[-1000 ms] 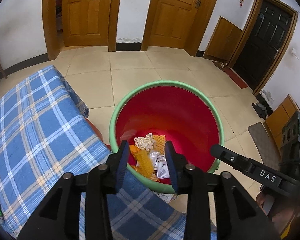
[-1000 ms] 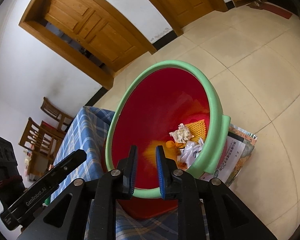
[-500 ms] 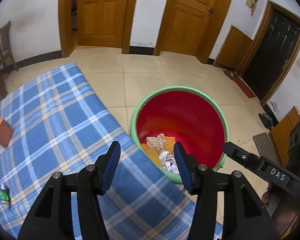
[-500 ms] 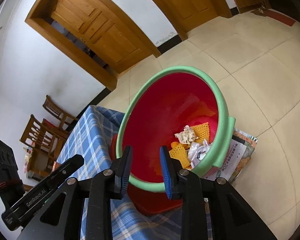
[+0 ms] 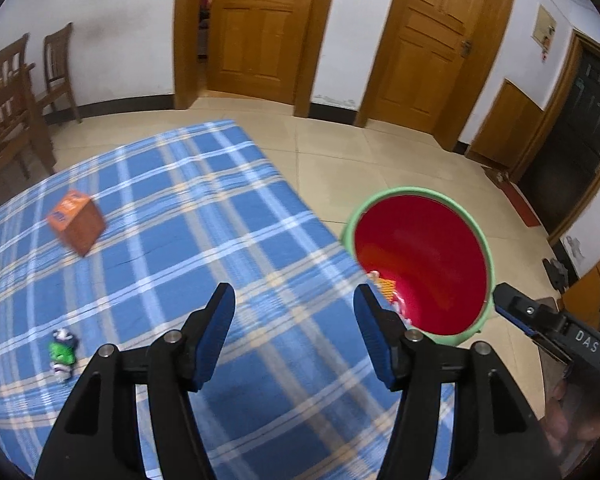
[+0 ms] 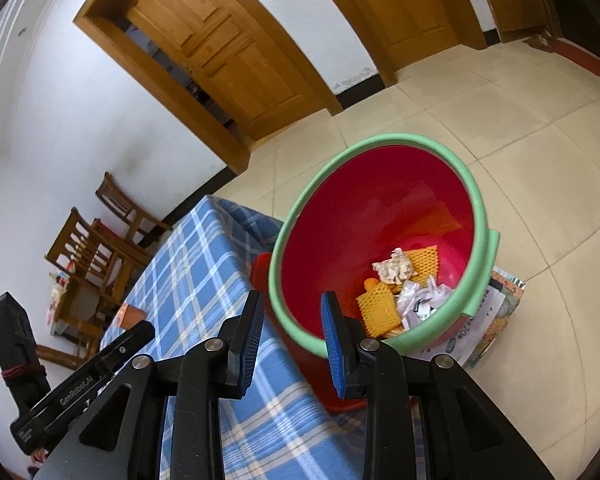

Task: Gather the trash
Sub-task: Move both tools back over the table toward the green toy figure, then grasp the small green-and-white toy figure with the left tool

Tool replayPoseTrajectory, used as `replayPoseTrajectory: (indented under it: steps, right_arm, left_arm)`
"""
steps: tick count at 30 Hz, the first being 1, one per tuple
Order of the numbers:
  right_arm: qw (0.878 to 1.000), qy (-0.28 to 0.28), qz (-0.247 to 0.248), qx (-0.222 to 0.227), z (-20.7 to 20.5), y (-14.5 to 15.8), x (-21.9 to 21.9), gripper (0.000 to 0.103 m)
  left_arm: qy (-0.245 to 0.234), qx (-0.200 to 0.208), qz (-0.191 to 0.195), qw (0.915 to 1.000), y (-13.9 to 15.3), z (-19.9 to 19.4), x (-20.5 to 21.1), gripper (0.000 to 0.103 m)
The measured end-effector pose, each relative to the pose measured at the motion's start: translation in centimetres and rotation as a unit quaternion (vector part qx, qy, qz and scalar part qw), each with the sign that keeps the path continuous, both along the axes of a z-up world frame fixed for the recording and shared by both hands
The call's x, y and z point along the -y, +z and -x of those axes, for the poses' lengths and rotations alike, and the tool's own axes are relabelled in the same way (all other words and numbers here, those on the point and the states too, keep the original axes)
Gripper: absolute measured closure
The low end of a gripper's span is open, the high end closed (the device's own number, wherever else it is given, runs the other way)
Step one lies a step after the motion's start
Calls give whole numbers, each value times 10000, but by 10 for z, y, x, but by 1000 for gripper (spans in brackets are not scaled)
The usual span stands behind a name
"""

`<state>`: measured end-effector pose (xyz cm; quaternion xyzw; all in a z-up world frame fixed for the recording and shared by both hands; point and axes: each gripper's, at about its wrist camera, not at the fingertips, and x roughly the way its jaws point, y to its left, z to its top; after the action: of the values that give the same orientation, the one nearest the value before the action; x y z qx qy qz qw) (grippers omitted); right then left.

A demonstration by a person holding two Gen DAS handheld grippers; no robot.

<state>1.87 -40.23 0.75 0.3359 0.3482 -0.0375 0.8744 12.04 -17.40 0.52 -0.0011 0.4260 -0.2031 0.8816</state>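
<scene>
Left claw point(image 5: 294, 330) empty, opening, now off bucket point(image 5: 420, 264) onto tabletop point(image 5: 204, 216); next: wrapper point(image 5: 62, 354), 8 o'clock. Right claw point(image 6: 292, 338) part-open, empty.

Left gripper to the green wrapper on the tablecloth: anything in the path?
Nothing visible. The left gripper, jaws opening and empty, hangs over bare plaid tablecloth. The green wrapper lies to its left with only cloth between. The orange box sits farther back, off that line.

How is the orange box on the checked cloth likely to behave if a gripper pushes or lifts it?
The orange box looks like thin printed card, so probably light and crushable. Its flat faces suggest it would slide or tip, not roll. It is blurred, so contents and weight are uncertain.
</scene>
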Motion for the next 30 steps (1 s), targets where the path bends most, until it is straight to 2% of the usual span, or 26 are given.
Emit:
replayPoseTrajectory:
  steps: [10,22,30]
  right_arm:
    - [9997,219,111,-46,-5,4,-23,73]
    - [9986,454,230,-128,-12,6,-47,73]
    - [9974,623,312,-201,-16,8,-65,73]
  left_arm:
    - [583,-13,-39,9983,-4,-3,-55,41]
    - [1314,-29,-242,9910,-16,-4,-123,41]
    - [1572,-148,-371,9868,-30,-4,-153,41]
